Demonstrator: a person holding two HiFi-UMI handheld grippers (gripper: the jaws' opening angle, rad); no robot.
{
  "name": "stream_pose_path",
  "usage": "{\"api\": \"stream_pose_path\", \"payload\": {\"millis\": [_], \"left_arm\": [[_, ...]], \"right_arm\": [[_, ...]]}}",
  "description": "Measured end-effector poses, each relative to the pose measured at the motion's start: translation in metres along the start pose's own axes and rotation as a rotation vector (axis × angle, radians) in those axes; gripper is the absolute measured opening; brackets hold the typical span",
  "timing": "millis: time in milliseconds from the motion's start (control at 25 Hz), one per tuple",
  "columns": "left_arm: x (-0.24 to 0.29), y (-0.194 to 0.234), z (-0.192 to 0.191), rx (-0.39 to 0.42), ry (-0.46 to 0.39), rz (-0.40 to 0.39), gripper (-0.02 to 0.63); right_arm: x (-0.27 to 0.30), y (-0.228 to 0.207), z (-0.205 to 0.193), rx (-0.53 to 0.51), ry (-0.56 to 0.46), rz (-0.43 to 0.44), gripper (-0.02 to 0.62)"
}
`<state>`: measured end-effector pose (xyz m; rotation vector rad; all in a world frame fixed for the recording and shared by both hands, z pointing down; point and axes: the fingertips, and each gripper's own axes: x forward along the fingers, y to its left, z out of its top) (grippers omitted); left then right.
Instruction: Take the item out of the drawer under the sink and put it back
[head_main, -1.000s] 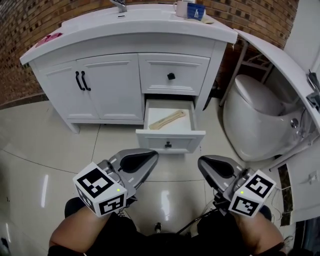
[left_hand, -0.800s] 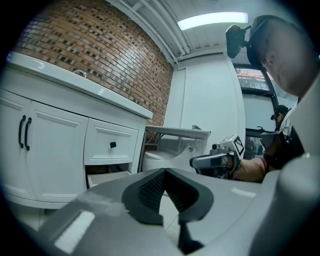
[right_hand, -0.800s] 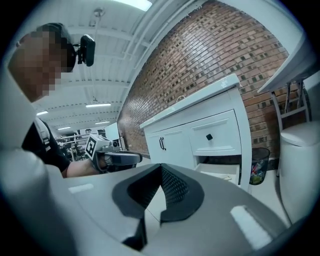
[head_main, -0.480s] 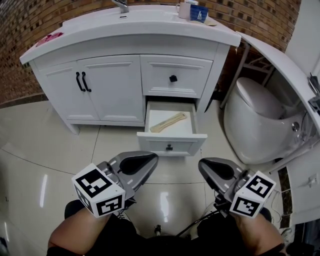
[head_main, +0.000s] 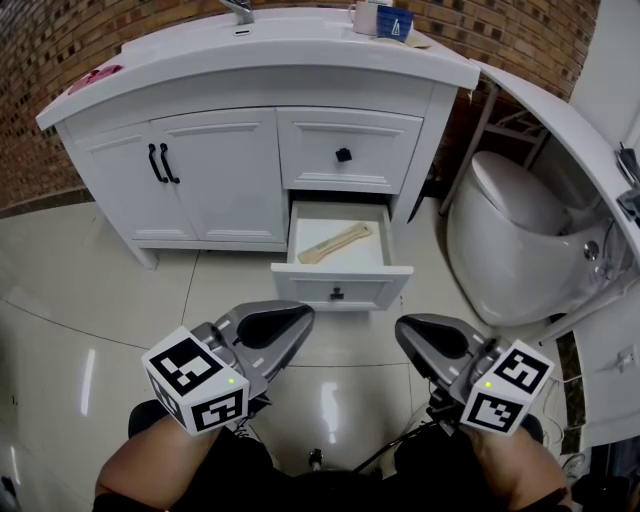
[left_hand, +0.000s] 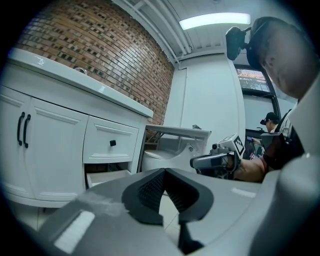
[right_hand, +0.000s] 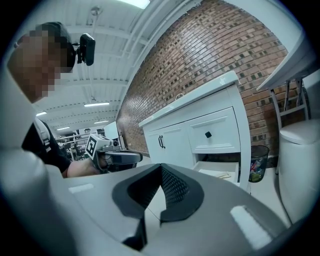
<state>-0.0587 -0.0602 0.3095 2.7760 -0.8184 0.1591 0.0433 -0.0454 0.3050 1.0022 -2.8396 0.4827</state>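
The white vanity's lower drawer (head_main: 340, 288) stands pulled open under the sink. A flat light wooden item (head_main: 335, 243) lies slantwise inside it. Both grippers hover low over the tiled floor, well short of the drawer. My left gripper (head_main: 300, 318) is shut with nothing in it, and its dark pads meet at the tip (left_hand: 164, 171). My right gripper (head_main: 405, 330) is likewise shut and empty (right_hand: 161, 166). The open drawer (right_hand: 220, 172) also shows in the right gripper view, off to the right of the jaws. In the left gripper view the drawer (left_hand: 107, 176) appears left of the jaws.
Above the open drawer is a shut drawer (head_main: 345, 150) with a black knob, and two cabinet doors (head_main: 200, 170) stand to its left. A white toilet (head_main: 510, 240) stands to the right, with a slanted white panel (head_main: 560, 130) over it. A waste bin (right_hand: 257, 162) sits between vanity and toilet.
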Motion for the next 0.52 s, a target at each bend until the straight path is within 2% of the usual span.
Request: {"api": "stream_pose_path", "payload": {"millis": [520], "left_arm": [[0.0024, 0.0014, -0.001, 0.003, 0.01, 0.004, 0.006]], "right_arm": [[-0.0011, -0.002, 0.0015, 0.015, -0.002, -0.004, 0.003]]}}
